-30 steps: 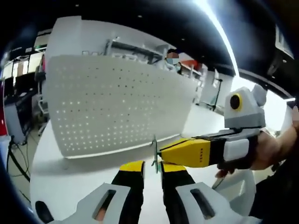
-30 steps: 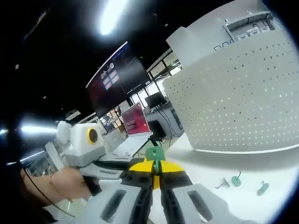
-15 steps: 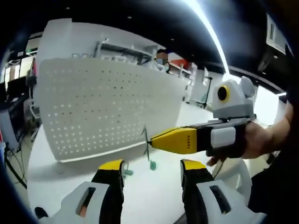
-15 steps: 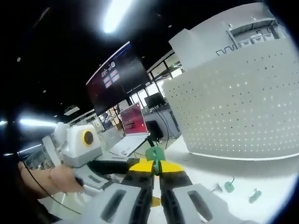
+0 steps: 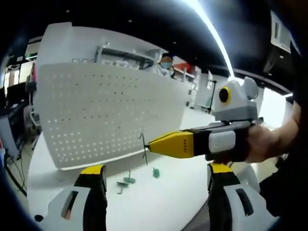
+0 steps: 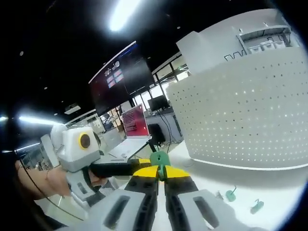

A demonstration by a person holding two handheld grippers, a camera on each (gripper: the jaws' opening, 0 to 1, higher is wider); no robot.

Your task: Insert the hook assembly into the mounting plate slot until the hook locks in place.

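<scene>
The right gripper [image 6: 161, 179] is pinching the green hook assembly [image 6: 160, 160] between its closed jaws. The left gripper [image 5: 156, 175] is standing wide open and holding nothing, facing the white perforated mounting plate [image 5: 106, 113].

A white table [image 5: 159, 202] carries an upright perforated panel [image 5: 106, 115] and small green hook parts [image 5: 129, 180].

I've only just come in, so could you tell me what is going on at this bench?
A person is working with two handheld grippers before a white perforated pegboard panel. The right gripper is shut on a small green plastic hook piece, held up off the white table. The left gripper is open and holds nothing. Several small green hook parts lie loose on the table.
</scene>
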